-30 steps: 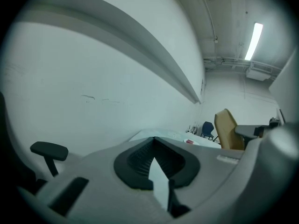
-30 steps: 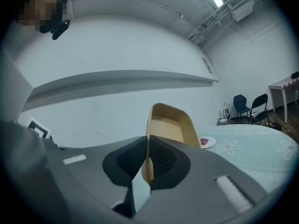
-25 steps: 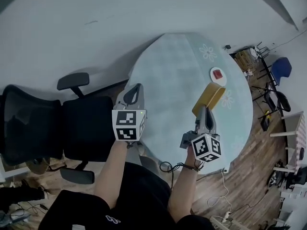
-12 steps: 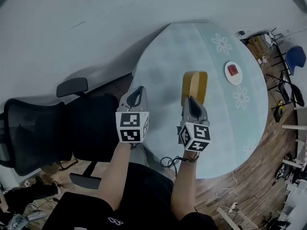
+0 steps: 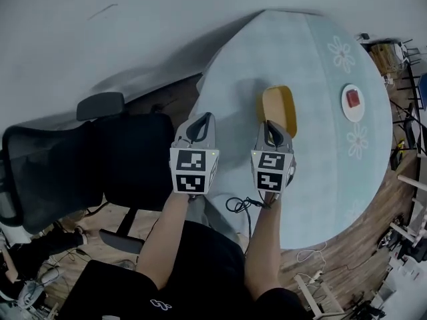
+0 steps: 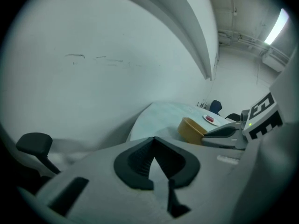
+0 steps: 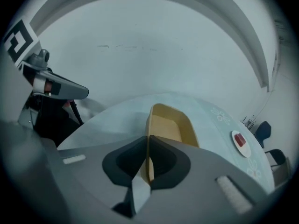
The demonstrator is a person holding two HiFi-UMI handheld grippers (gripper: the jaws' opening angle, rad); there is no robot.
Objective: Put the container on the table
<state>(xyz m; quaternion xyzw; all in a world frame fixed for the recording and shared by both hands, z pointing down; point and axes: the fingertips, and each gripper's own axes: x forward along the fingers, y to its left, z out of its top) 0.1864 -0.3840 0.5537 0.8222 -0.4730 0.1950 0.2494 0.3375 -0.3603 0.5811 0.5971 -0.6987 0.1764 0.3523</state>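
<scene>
Pinching near wall of yellow oblong plastic container (image 5: 279, 107) in right gripper (image 5: 273, 128), lengthwise straight ahead over pale round bench (image 5: 303, 59). Alongside, left gripper (image 5: 200, 123) closed, empty. Small white plate (image 5: 353, 103) well right.

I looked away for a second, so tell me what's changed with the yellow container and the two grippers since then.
The right gripper swung the yellow container leftward, away from the white plate, and now sits alongside the left gripper. It stays clamped on the container's wall. The left gripper remains shut and empty, and the plate is unmoved on the table.
</scene>
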